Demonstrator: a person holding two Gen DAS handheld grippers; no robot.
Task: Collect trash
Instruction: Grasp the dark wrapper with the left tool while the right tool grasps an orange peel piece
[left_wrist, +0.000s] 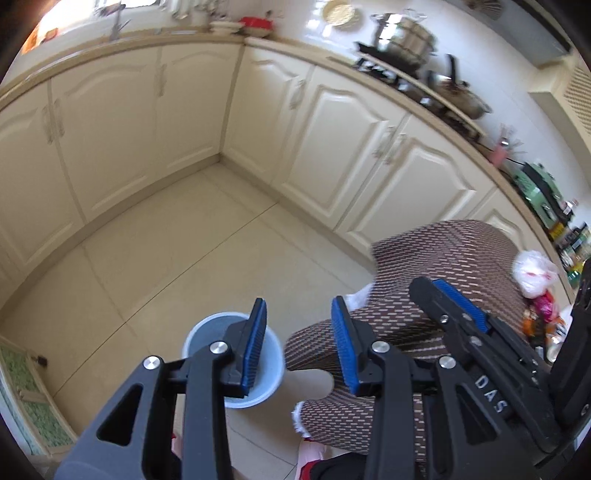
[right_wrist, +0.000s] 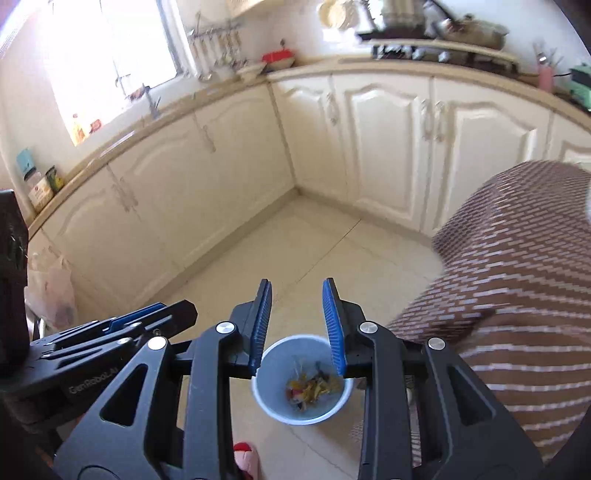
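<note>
Partly, the left gripper (left_wrist: 299, 339) hides the trash bin (left_wrist: 267, 373).

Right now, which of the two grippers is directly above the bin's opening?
The right gripper: the round pale-blue plastic bin with scraps shows between its open fingers. The left gripper, also open, sits off to one side of it.

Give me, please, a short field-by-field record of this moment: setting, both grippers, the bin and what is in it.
setting: kitchen corner, cream cabinets, tiled floor
left gripper: open, holding nothing
right gripper: open, holding nothing, above the bin
bin: pale blue, round, standing on the floor
contents: scraps, yellow and red, at the bottom
person: patterned brown trousers, right of the bin
</note>
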